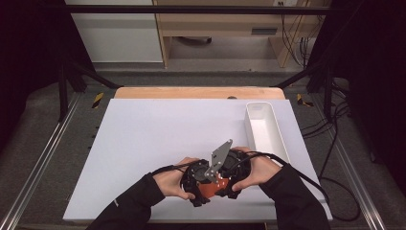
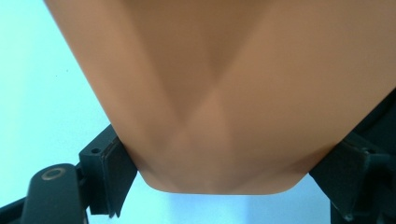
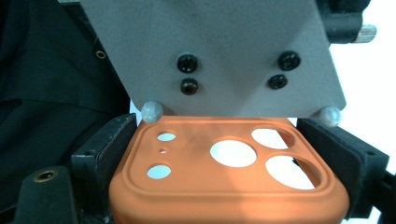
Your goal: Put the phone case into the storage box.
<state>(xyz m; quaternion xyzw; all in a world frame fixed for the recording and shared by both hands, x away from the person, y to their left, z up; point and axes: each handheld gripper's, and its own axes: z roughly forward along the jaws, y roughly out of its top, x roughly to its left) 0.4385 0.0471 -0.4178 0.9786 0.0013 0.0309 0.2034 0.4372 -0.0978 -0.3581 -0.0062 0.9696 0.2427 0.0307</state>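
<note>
Down near the front edge of the white table (image 1: 143, 139), a little right of its middle, the person's two hands meet around an orange phone case (image 1: 210, 188). From the high view only a sliver of the case shows, tucked between the left gripper (image 1: 197, 191) and the right gripper (image 1: 229, 186), with a grey three-cornered plate (image 1: 218, 160) standing tilted above them.

The left gripper view gives what the high view cannot: the case's smooth orange back (image 2: 219, 93) from very close, its rounded end sitting between the two black jaws, both pads pressed against its sides, so this gripper grasps the case across its width.

The right gripper view shows the other end: the raised camera panel of the case (image 3: 229, 172) with three large round holes and several small ones, white table visible through them. The jaws clamp this end on both sides too. The grey plate (image 3: 219, 56) of the other gripper, with four black screws, hangs just above the case.

To the right, a long white bin (image 1: 266, 129) lies along the table's right edge, well apart from the hands. The left half and the far part of the table lie open.
</note>
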